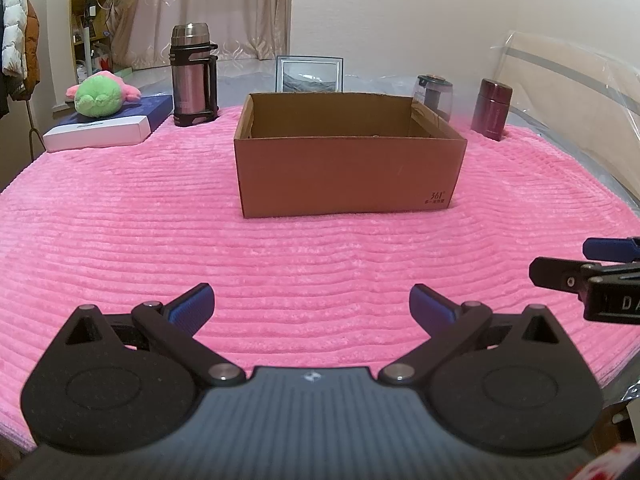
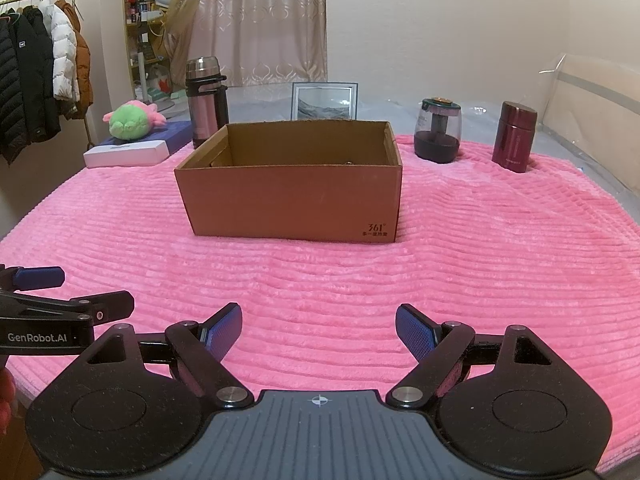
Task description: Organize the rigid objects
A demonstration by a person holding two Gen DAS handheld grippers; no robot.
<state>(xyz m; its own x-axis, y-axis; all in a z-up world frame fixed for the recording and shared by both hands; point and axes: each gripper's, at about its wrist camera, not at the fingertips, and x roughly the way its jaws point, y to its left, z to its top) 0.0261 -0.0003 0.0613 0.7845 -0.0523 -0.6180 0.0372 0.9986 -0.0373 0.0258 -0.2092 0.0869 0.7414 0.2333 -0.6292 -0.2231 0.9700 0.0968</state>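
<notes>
An open brown cardboard box (image 1: pixel 348 176) (image 2: pixel 292 200) stands mid-table on the pink ribbed cloth (image 1: pixel 280 264). Behind it stand a tall steel thermos (image 1: pixel 193 76) (image 2: pixel 205 102) at the left, a picture frame (image 1: pixel 309 74) (image 2: pixel 324 100), a dark glass jar with a green lid (image 1: pixel 434 92) (image 2: pixel 437 130) and a maroon flask (image 1: pixel 492 109) (image 2: pixel 515 136) at the right. My left gripper (image 1: pixel 310 308) is open and empty, low over the near cloth. My right gripper (image 2: pixel 318 332) is open and empty beside it. Each shows at the other view's edge.
A green and pink plush toy (image 1: pixel 102 94) (image 2: pixel 132 120) lies on a white and blue flat box (image 1: pixel 108 126) (image 2: pixel 132 150) at the back left. A clothes rack with jackets (image 2: pixel 36 80) stands left of the table. A clear plastic sheet (image 1: pixel 572 80) covers the back right.
</notes>
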